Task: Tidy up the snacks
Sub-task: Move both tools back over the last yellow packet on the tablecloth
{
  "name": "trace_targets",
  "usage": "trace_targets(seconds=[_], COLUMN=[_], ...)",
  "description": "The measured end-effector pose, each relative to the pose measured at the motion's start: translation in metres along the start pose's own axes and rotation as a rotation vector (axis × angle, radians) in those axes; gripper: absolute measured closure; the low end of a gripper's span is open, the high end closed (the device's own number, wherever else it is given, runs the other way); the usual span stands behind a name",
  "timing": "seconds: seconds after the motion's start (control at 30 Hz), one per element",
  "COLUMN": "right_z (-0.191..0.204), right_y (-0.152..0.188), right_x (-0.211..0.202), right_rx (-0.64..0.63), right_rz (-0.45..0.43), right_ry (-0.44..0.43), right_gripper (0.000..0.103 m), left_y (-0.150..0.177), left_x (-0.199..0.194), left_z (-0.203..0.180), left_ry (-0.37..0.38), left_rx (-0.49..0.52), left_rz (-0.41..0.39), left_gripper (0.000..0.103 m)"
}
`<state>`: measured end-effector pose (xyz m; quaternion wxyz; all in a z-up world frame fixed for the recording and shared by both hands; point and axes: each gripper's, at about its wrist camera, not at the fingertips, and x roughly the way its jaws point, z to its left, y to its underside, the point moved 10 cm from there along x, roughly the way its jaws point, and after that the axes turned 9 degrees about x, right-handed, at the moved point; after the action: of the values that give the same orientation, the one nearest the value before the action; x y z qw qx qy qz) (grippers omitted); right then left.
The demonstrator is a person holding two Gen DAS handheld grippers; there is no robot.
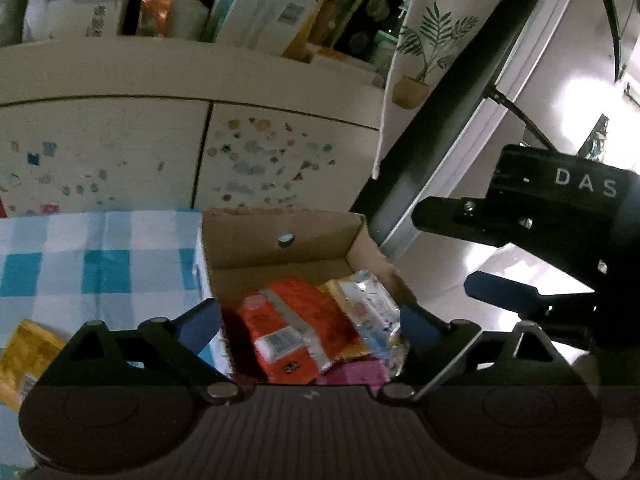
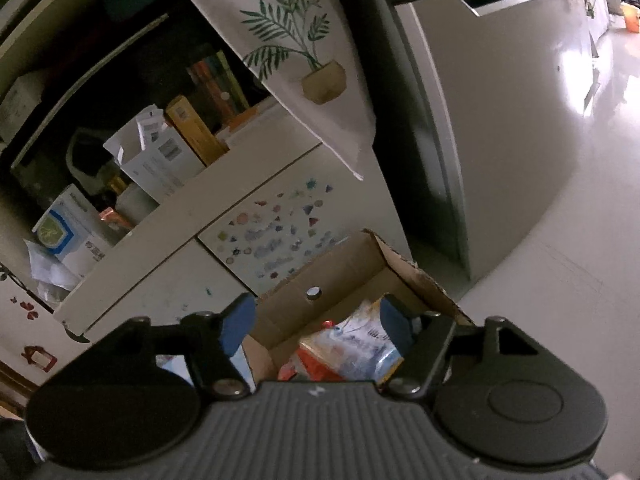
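Orange snack pack (image 1: pixel 298 332) in brown box (image 1: pixel 276 224); blue/white checked cloth (image 1: pixel 100 256); yellow packet (image 1: pixel 28 350).

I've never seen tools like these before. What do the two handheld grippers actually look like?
Both are black. Each gripper has two angular fingers with blue pads at the tips, joined by silver round pivots to a ribbed grey body flanked by two round black discs. The left gripper and the right gripper match. Seen from the side, the right one bears white letters "DAS". No cables or sleeves show.
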<state>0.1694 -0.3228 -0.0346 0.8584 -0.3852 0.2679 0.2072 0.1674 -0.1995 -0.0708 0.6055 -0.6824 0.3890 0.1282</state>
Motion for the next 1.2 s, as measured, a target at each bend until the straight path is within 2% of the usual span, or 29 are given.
trace_targets(seconds=[0.2,0.4,0.67,0.83,0.97,1.03,1.2], right_z=[0.006,0.017,0.037,0.054,0.069,0.077,0.094], right_y=[0.002,0.009,0.030,0.054,0.081,0.097,0.138], right_x=[0.000,0.002,0.009,0.015,0.021,0.023,0.024], right_rx=[-0.013,-0.059,-0.138,-0.207,-0.287,-0.337,-0.481], right_rz=[0.007,0.023,0.063,0.117,0.175,0.207,0.280], right_ry=[-0.014,-0.028,-0.044,-0.067,-0.089,-0.109,-0.161], right_gripper=[0.032,0.031,0.031,0.031,0.030,0.030,0.030], left_y=[0.007,0.012,0.024,0.031,0.036,0.038,0.049], left_x=[-0.013,-0.032,-0.065,-0.083,-0.088,-0.088,-0.080], left_z=[0.022,0.052,0.113,0.157,0.195,0.212,0.238], left_ry=[-0.017,-0.068,-0.133,-0.210,-0.266,-0.280,-0.308], left_rx=[-0.025,0.002,-0.034,-0.028,-0.087,-0.138,-0.144], left_rz=[0.033,0.043,0.076,0.098,0.113,0.108,0.144], left_gripper=[0.004,0.004,0.004,0.004,0.004,0.004,0.004])
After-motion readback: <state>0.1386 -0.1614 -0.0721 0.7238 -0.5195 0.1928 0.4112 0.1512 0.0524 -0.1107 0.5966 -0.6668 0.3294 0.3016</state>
